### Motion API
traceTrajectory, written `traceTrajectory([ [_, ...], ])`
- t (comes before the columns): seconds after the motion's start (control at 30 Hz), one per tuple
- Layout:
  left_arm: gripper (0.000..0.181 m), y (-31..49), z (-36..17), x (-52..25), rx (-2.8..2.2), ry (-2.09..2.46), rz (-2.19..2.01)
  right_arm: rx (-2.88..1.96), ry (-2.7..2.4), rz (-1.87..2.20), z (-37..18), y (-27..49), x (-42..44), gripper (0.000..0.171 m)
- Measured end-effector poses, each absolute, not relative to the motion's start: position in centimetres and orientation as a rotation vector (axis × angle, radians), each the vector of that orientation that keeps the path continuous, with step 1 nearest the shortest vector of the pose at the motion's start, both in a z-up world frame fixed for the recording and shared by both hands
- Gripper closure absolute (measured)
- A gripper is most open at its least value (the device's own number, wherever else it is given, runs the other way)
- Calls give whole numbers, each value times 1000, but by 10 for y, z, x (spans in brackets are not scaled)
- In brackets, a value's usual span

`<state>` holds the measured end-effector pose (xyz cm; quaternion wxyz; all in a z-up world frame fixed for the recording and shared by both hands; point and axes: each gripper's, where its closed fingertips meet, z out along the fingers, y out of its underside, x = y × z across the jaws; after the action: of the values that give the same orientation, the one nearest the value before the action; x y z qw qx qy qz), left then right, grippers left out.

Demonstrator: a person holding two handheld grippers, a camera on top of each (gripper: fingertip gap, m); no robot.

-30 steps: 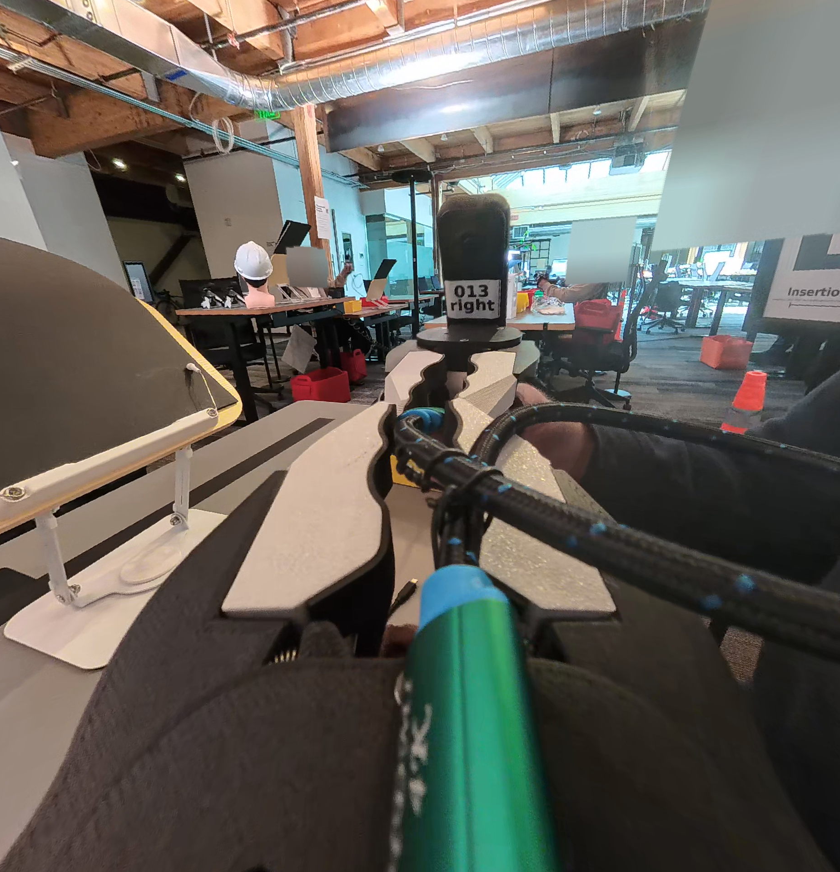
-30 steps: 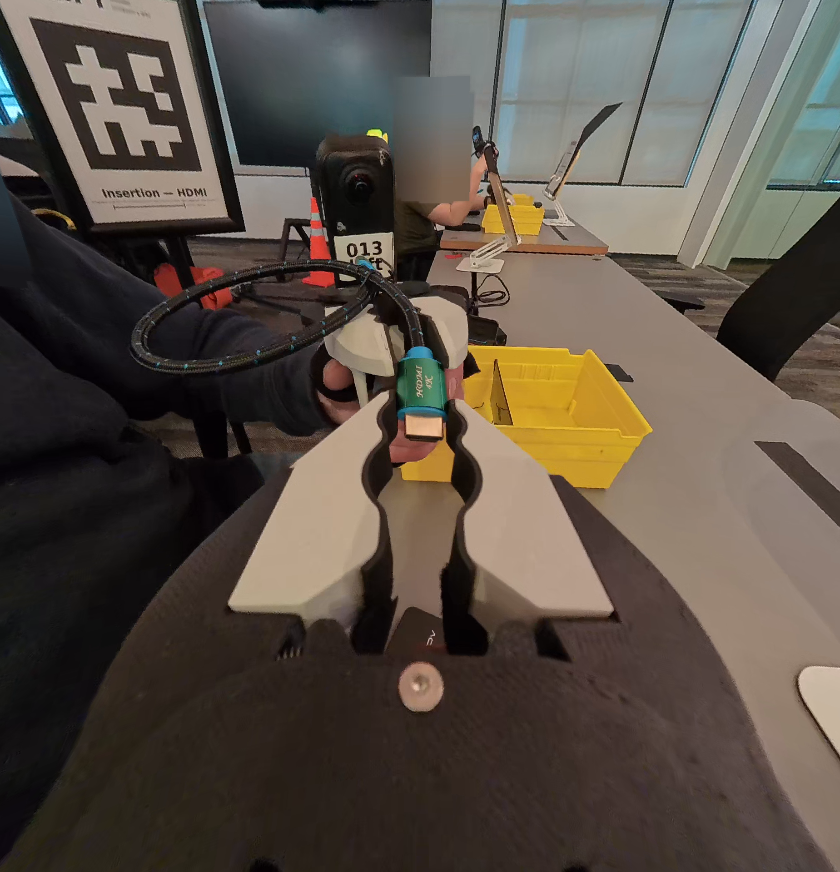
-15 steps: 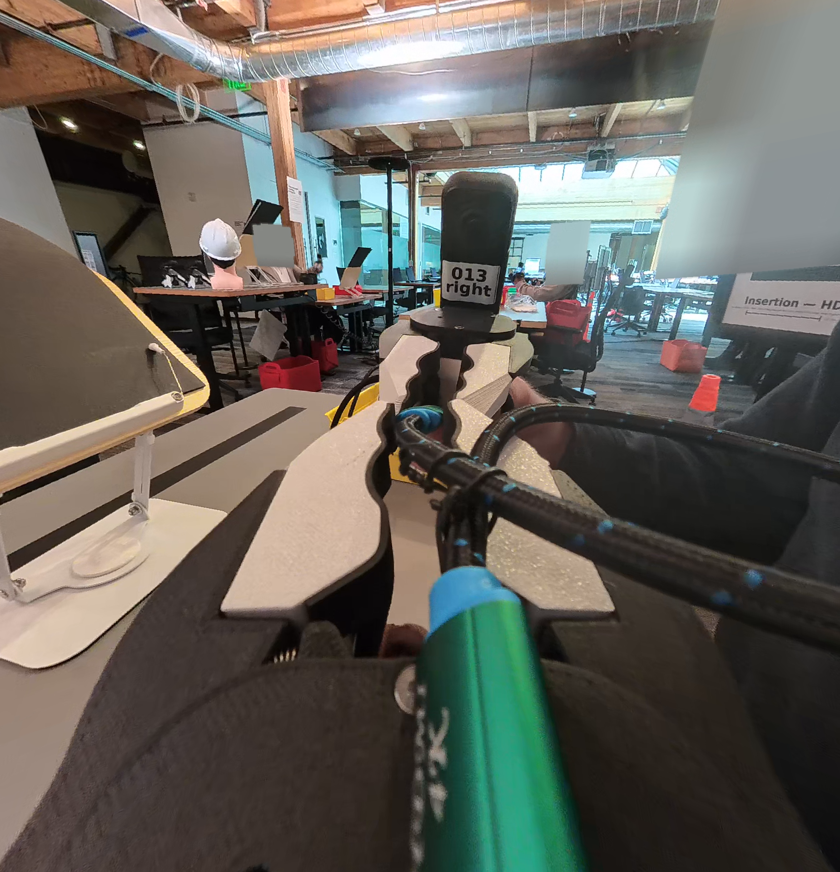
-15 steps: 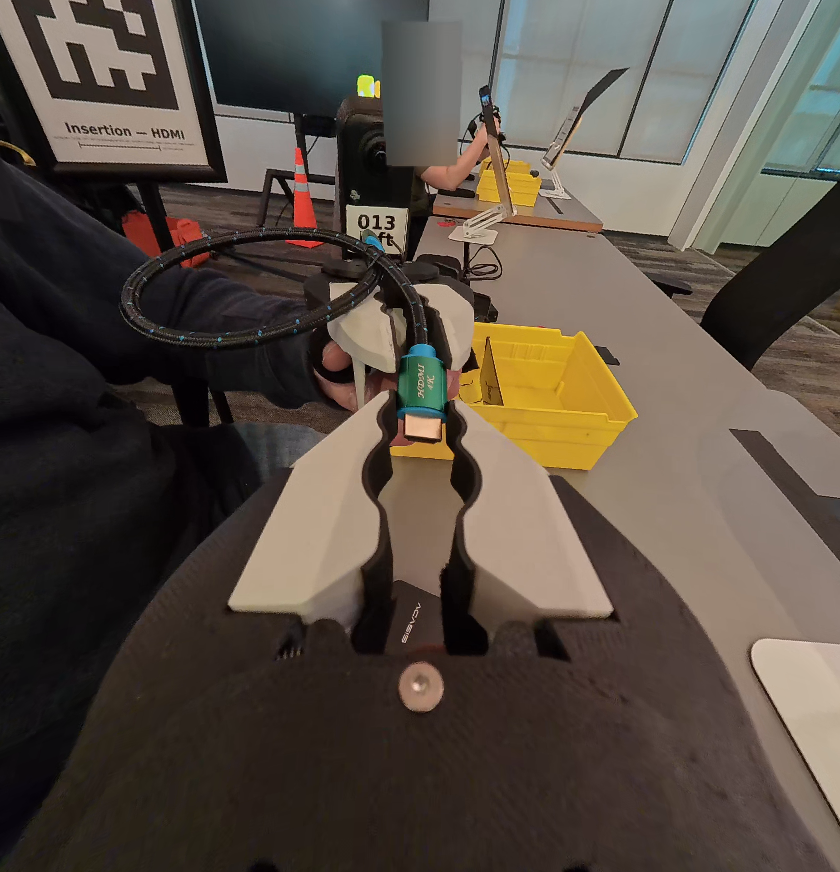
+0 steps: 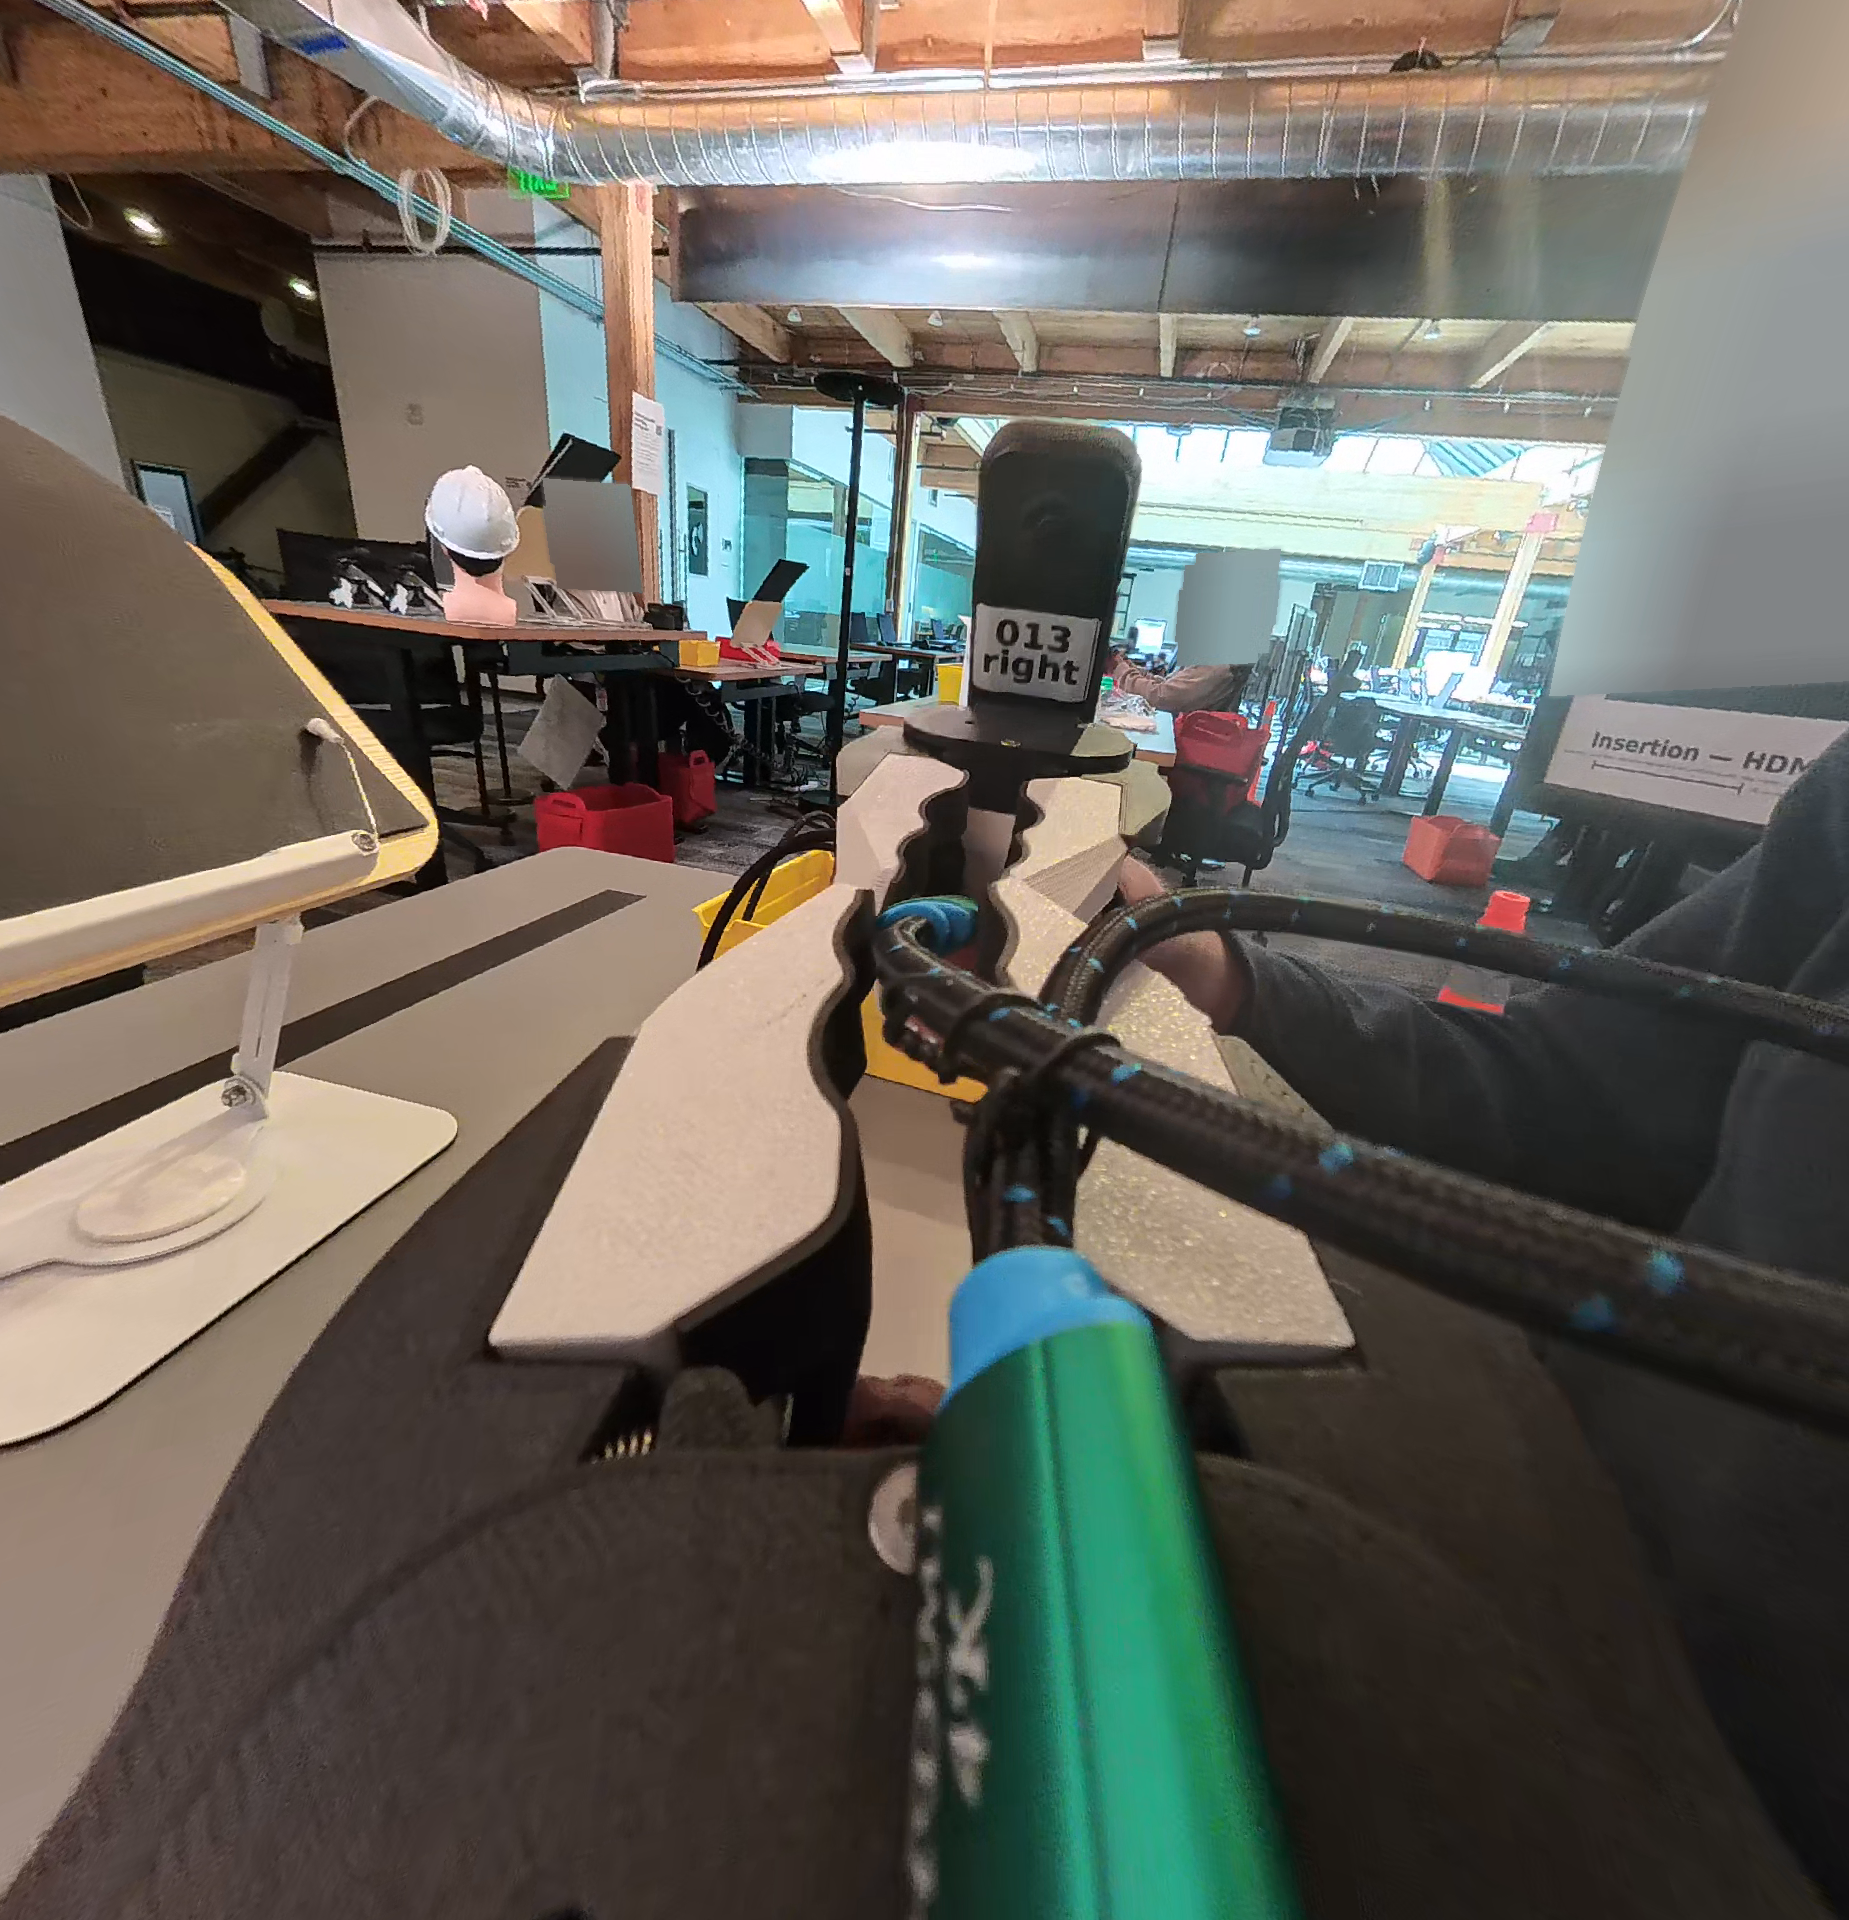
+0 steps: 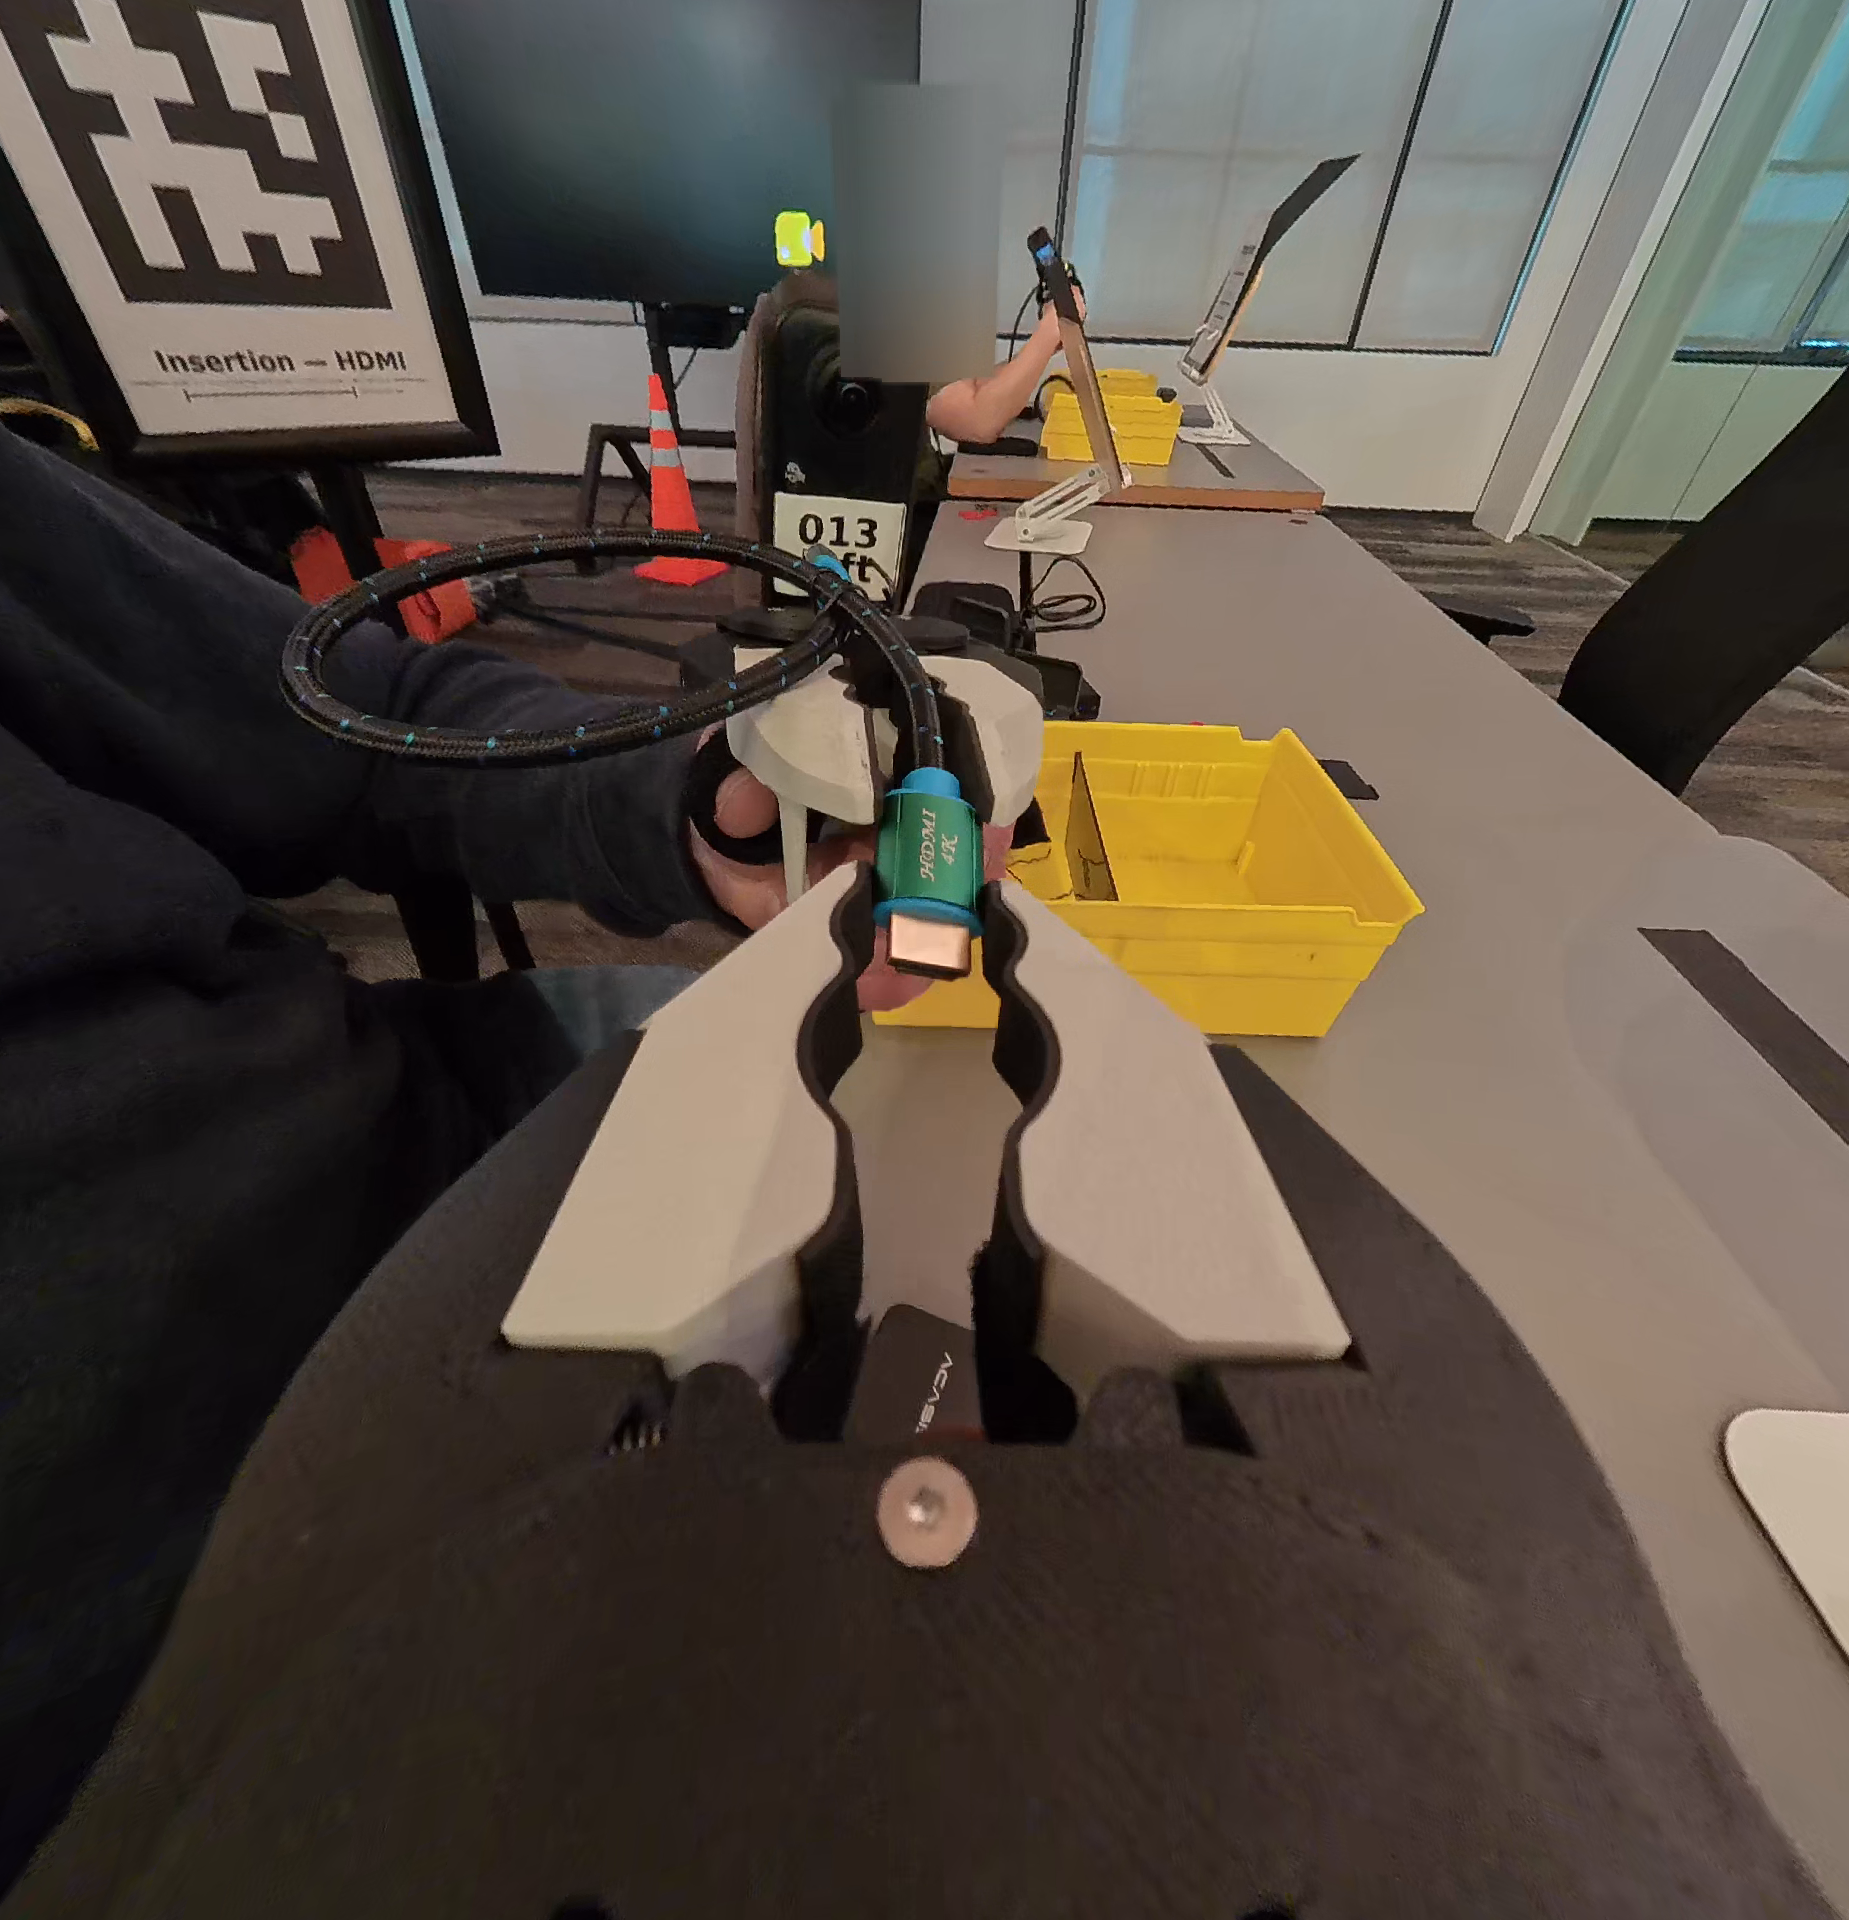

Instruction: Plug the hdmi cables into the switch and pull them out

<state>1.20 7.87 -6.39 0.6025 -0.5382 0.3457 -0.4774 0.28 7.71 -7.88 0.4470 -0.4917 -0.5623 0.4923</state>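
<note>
facing each other above the grey worktop (image 6: 1315,665), the two grippers meet tip to tip. the left gripper (image 6: 904,748) is clamped on the braided black hdmi cable (image 6: 504,727) just behind its green plug (image 6: 920,857), whose gold metal end points toward the right wrist camera and sits between the tips of the right gripper (image 6: 925,935). the right gripper's pale fingers (image 6: 712,1143) stand a narrow gap apart at the tips, with the plug end in that gap; whether they touch it i cannot tell. deep in the throat of the right gripper sits a small black box (image 6: 915,1382), apparently the switch, held between the finger bases.

the cable curls in a loop over the person's dark sleeve (image 6: 172,727). its second green plug (image 5: 1065,1579) lies across the body of the left gripper (image 5: 930,935), close to that camera. a yellow bin (image 6: 1242,883) stands on the worktop just behind the grippers. a white tablet stand (image 5: 203,1143) rests on the worktop off to one side.
</note>
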Motion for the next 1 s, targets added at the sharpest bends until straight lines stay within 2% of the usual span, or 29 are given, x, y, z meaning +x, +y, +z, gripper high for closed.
traceTrajectory([
  [0.47, 166, 77, -65, 13, -1259, 810, -1116, -1192, -1375, 1243, -80, 76, 3, 153],
  [0.67, 149, 82, -71, 15, -1344, 779, -1256, -1161, -1407, 1061, -79, 81, 6, 153],
  [0.8, 150, 80, -71, 17, -1343, 767, -1321, -1173, -1465, 970, -89, 82, 3, 154],
  [0.93, 163, 82, -70, 16, -1341, 760, -1297, -1169, -1470, 973, -90, 81, 2, 155],
  [1.0, 163, 82, -71, 15, -1338, 768, -1296, -1173, -1475, 975, -90, 81, 2, 155],
])
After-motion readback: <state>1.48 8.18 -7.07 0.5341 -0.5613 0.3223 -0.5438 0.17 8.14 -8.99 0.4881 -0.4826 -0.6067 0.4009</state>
